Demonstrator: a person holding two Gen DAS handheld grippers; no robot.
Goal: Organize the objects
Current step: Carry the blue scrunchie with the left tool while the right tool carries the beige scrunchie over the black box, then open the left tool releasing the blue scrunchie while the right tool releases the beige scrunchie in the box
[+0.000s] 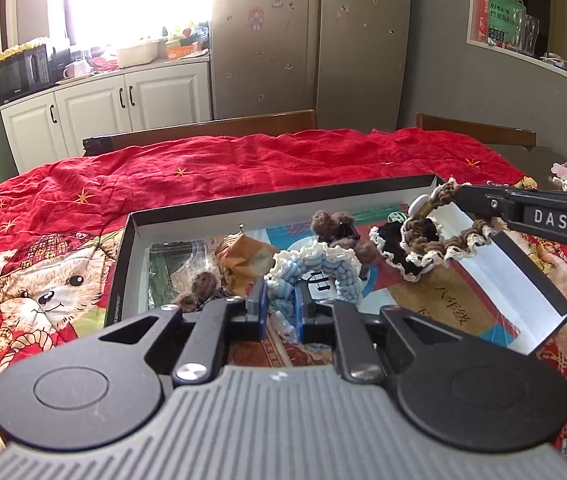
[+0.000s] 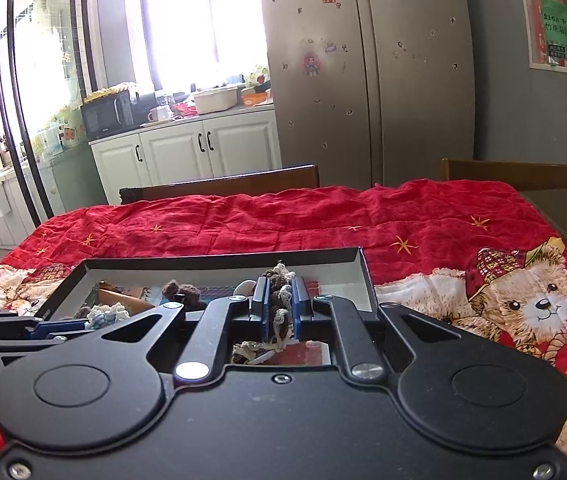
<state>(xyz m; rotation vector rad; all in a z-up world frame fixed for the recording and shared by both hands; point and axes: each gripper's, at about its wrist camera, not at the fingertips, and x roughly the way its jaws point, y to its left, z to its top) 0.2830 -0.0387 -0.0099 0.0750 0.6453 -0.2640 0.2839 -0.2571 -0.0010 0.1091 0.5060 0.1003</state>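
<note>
Two grippers holding crocheted pieces over an open box.

Left gripper (image 1: pixel 279 300) clamping its blue jaws on a light-blue and white crocheted piece (image 1: pixel 315 266), hanging just above the shallow black-rimmed box (image 1: pixel 545 296). Right gripper (image 2: pixel 281 304) pinching its jaws shut on a brown and cream crocheted piece (image 2: pixel 279 300), dangling over the right end of the same box, with a white button showing at one end in the left wrist view. Sitting inside the box: brown yarn pom-poms (image 1: pixel 333 224), a crumpled brown paper packet (image 1: pixel 243 258) and printed sheets lining the bottom. Box resting on a red quilted cloth (image 1: pixel 223 168) with a teddy-bear print (image 1: pixel 49 292), spread over the table. Wooden chair backs (image 1: pixel 219 126) standing behind the far edge, with a steel fridge (image 1: pixel 311 36) and white cabinets (image 1: pixel 131 100) beyond.
</note>
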